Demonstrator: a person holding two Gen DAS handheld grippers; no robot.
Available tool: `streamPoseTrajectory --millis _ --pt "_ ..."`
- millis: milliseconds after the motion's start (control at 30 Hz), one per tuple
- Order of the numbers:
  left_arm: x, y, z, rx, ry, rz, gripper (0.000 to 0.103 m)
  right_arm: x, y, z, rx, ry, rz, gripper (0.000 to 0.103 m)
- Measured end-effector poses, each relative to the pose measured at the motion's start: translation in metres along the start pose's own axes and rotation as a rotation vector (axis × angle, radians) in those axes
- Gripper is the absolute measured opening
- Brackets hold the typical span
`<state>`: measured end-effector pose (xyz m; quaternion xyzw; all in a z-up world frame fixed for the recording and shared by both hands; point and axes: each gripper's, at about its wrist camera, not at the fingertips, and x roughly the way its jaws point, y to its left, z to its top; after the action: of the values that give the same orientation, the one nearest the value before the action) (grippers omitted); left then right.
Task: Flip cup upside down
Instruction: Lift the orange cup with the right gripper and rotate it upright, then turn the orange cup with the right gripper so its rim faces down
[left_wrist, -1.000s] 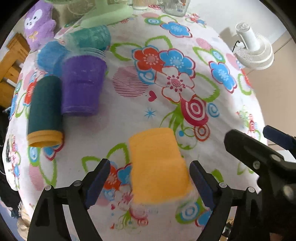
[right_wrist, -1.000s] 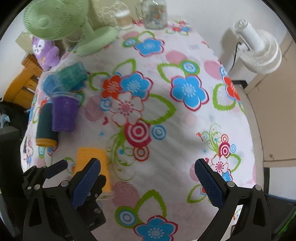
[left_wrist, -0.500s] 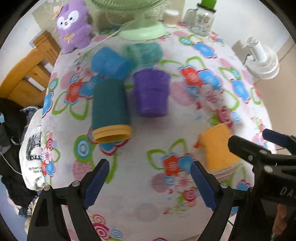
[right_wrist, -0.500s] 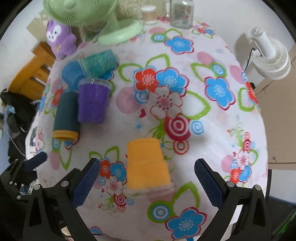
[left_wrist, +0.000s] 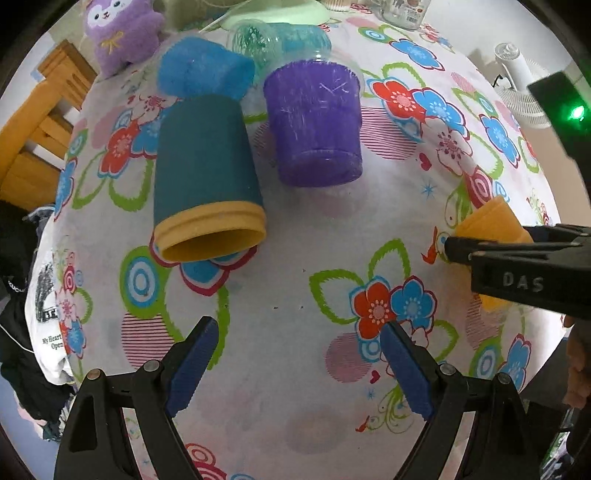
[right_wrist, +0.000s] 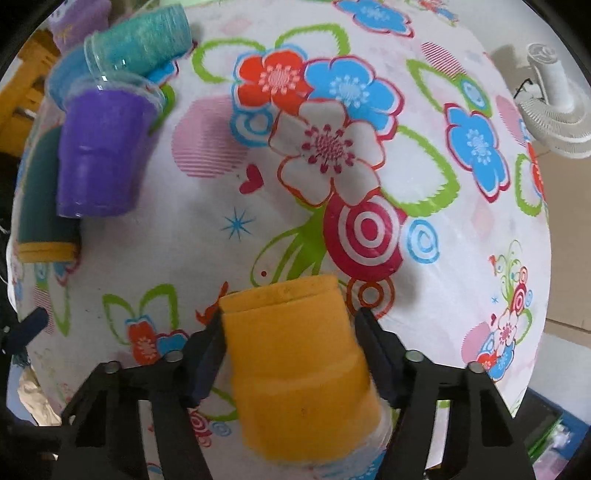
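An orange felt-covered cup (right_wrist: 299, 362) lies on its side on the flowered tablecloth (right_wrist: 332, 155). My right gripper (right_wrist: 291, 350) is shut on it, one pad on each side. The cup also shows at the right of the left wrist view (left_wrist: 487, 225), partly hidden behind the right gripper's black body. My left gripper (left_wrist: 299, 365) is open and empty above bare cloth, well left of the orange cup.
A teal cup with a yellow rim (left_wrist: 207, 184) lies on its side. A purple cup (left_wrist: 314, 122), a blue cup (left_wrist: 203, 70) and a clear turquoise cup (left_wrist: 280, 37) lie close behind it. A purple plush (left_wrist: 118, 29) and a white fan (right_wrist: 554, 107) stand beyond.
My right gripper has moved down onto the orange cup and closed on it. My left gripper has swung left, away from the orange cup, toward the group of cups.
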<state>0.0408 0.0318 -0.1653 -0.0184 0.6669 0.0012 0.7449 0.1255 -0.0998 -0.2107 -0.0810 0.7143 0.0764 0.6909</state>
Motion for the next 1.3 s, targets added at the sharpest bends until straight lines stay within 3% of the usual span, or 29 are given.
streamPoseTrajectory --millis 200,400,800,1300 --pt "0.004 0.007 0.005 -0.026 0.012 -0.004 0.091 -0.005 0.009 0.002 -0.063 -0.034 -0.005 0.062" --pt "-0.014 0.011 0.006 -0.063 -0.005 -0.020 0.090 -0.050 0.008 -0.004 -0.073 -0.148 0.045 0.062" --pt "-0.091 0.012 0.003 -0.126 -0.161 -0.037 0.091 -0.147 0.006 -0.045 -0.111 -0.468 0.174 0.062" --pt "-0.122 -0.007 -0.017 -0.162 -0.323 0.042 0.091 -0.160 -0.009 -0.079 -0.161 -0.722 0.259 0.062"
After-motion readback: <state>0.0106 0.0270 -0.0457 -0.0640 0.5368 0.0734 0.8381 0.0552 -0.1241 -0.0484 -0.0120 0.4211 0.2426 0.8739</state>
